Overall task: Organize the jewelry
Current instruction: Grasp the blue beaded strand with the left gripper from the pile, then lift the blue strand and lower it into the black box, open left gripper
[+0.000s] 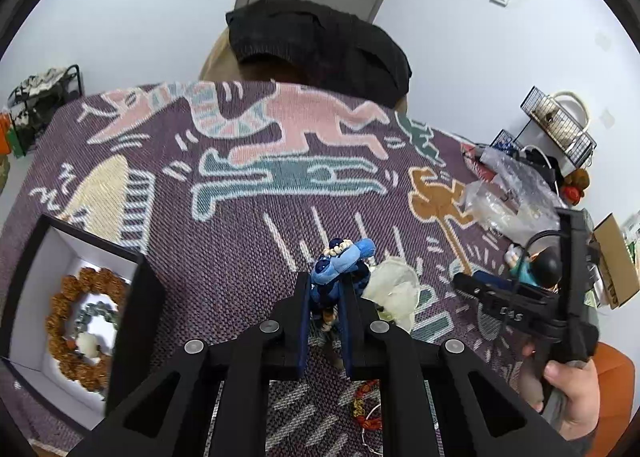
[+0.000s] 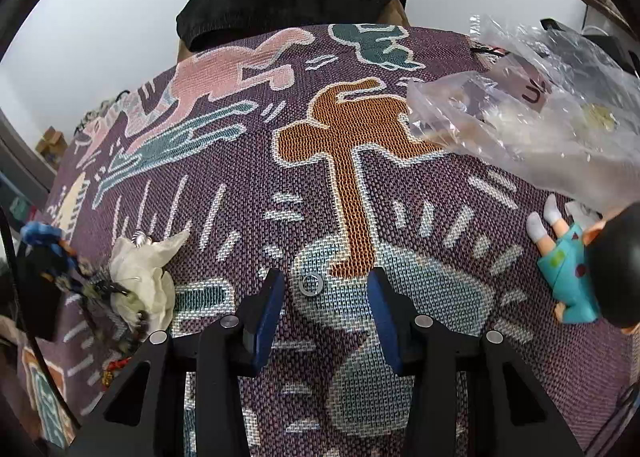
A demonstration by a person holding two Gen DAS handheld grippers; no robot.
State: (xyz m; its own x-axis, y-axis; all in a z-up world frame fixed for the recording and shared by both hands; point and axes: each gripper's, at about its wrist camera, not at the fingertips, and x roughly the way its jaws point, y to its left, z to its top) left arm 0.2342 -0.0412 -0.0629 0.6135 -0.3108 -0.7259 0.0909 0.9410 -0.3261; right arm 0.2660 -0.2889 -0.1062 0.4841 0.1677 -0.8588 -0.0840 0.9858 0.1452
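My left gripper point(image 1: 326, 289) is shut on a blue plush charm point(image 1: 340, 263) with small pale beads on top, held above the patterned cloth. A black box point(image 1: 144, 281) at the left holds a brown bead bracelet point(image 1: 64, 309), a grey bead bracelet point(image 1: 94, 311) and a white piece. My right gripper point(image 2: 326, 289) is open just above the cloth, with a small silver ring point(image 2: 311, 284) lying between its fingers, nearer the left one. The right gripper also shows in the left wrist view point(image 1: 464, 281). A white bag point(image 2: 140, 277) and dark beaded jewelry point(image 2: 100, 285) lie left of it.
A crumpled white bag point(image 1: 394, 291) lies beside the left fingers. A red-and-gold bracelet point(image 1: 362, 405) lies below them. Clear plastic bags point(image 2: 532, 117) and a doll in teal clothes point(image 2: 568, 265) lie at the right. A black-draped chair point(image 1: 320, 41) stands behind the table.
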